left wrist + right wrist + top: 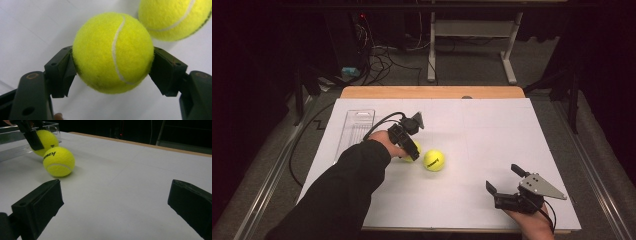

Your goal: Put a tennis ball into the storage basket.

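Both black pads of my left gripper [113, 64] press on a yellow tennis ball [113, 52], one on each side. In the high view that gripper [411, 146] sits left of the table's middle, with the held ball [416, 148] peeking out beside it. Just to its right a second tennis ball [434, 160] with black lettering lies free on the white surface, close to the held one [46, 141]. My right gripper [503, 177] rests near the front right edge, jaws wide apart with nothing between them [116, 205], facing the free ball [59, 161].
A clear plastic tray [357, 129] lies at the back left of the white table cover [492, 130], just behind my left hand. A wooden table edge [432, 92] runs along the far side. Cables and a desk frame stand on the floor beyond.
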Demonstrator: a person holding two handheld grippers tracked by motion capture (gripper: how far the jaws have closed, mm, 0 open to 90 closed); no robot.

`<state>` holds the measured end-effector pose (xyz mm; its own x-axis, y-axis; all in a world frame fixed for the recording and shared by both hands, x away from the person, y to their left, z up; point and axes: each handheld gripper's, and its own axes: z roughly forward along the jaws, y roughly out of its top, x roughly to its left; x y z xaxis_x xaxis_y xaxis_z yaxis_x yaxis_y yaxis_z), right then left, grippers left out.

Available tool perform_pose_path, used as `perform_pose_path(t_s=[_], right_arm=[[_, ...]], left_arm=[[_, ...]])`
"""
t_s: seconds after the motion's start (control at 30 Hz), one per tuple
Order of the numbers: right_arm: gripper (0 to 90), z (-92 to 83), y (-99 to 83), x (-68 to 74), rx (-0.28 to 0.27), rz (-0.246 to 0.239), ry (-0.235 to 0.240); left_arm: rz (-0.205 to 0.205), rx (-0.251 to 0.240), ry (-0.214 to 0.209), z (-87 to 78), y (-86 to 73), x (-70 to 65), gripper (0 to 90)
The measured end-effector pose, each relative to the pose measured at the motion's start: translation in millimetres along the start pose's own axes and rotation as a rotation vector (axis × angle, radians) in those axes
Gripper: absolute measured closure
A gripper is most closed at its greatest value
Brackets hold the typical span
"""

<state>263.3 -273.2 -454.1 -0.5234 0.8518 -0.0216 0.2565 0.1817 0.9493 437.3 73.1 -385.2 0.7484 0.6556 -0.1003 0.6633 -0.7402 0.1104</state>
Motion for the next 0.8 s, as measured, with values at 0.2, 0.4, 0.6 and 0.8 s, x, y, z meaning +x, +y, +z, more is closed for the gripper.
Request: perform_pose_path(t_s=[0.2,0.4,0.6,0.8], right_arm=[[0.0,0.2,0.1,0.5,0.001,-0.005,0.0],[0.0,0.4,0.3,1.3,-0.001,-0.008,0.001],[0.0,0.7,0.3,1.8,0.002,-0.009,0.001],[0.0,0.7,0.2,2.2,0.005,-0.009,0.0]], left_arm=[[0.005,0.011,0.009,-13.8,-16.3,-5.0,27.5],[-0.004,0.012,0.009,-20.7,-30.7,-5.7,27.5],[-0.019,0.021,0.006,-29.8,-50.2,-4.2,27.5],[-0.032,0.016,-0.001,-39.6,-62.0,-1.4,27.5]])
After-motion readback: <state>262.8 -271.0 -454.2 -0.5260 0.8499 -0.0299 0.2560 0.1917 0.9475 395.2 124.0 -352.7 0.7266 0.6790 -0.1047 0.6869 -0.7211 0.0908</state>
